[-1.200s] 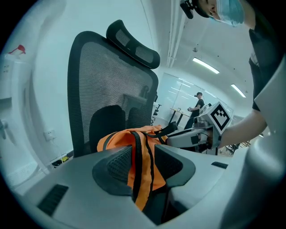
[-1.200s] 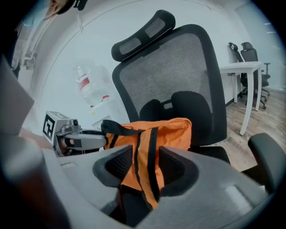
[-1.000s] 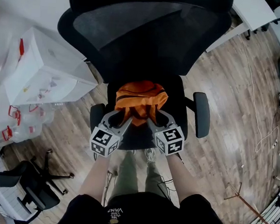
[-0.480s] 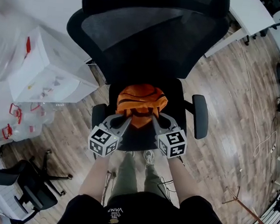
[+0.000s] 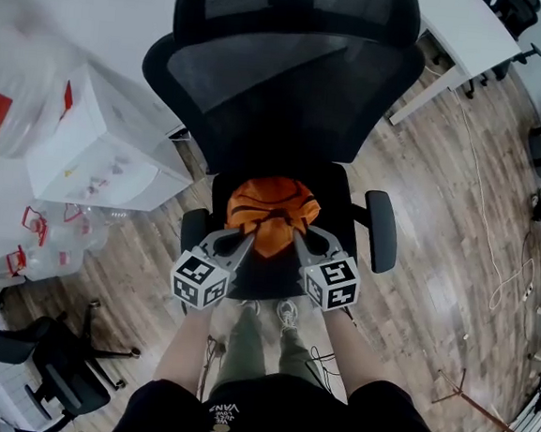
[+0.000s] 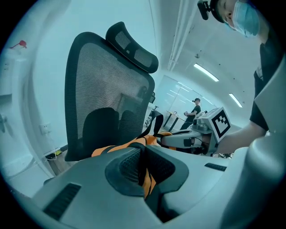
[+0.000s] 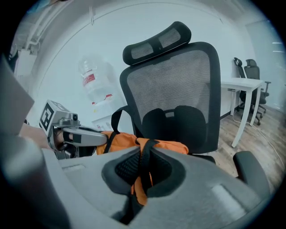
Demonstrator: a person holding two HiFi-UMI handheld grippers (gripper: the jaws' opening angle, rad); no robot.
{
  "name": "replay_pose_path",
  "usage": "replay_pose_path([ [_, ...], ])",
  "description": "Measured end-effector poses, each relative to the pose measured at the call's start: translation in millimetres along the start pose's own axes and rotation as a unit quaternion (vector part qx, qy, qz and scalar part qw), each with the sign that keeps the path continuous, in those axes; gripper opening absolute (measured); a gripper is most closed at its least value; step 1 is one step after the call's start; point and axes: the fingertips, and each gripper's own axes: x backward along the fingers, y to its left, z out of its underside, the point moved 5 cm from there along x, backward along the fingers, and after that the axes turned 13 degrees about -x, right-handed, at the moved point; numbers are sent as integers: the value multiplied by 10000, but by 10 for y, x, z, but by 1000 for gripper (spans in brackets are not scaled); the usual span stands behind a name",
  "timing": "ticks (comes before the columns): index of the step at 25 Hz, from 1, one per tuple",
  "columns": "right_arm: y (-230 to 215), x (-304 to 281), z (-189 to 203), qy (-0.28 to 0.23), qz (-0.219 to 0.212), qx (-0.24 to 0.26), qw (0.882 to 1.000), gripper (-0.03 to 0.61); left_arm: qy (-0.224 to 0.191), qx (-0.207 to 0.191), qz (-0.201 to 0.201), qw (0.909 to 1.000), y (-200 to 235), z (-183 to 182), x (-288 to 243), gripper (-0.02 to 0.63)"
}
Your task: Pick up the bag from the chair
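Observation:
An orange bag with black straps hangs between my two grippers over the seat of the black mesh office chair. My left gripper is shut on one black strap with orange cloth pinched between its jaws. My right gripper is shut on the other strap, which runs down between its jaws. In the left gripper view the bag shows just beyond the jaws, with the chair back behind it. The bag's underside is hidden, so I cannot tell whether it touches the seat.
A white box and large clear water bottles stand left of the chair. A white desk is at the back right. A second black chair sits at the lower left. Cables lie on the wooden floor.
Both grippers and the bag have shifted slightly away from the body, toward the chair back, and the bag looks bunched tighter and higher. Both stay shut on the straps.

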Motion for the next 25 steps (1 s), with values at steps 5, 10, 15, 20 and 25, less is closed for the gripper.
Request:
replay_pose_path([
  [5, 55, 122, -116, -182, 38, 40, 9998, 9, -134, -16, 9, 9999, -51, -140, 52, 20],
  [10, 98, 217, -244, -354, 61, 89, 9993, 9, -271, -86, 26, 9996, -76, -291, 90, 20],
  [15, 138, 323, -357, -473, 40, 67, 9989, 8, -394, -104, 53, 9992, -116, -437, 135, 20],
  [20, 200, 488, -499, -664, -33, 54, 9978, 8, -545, -201, 57, 9983, -201, -622, 204, 20],
  [25, 310, 655, -679, -851, -121, 103, 9962, 8, -726, -294, 12, 9969, -283, -830, 325, 20],
])
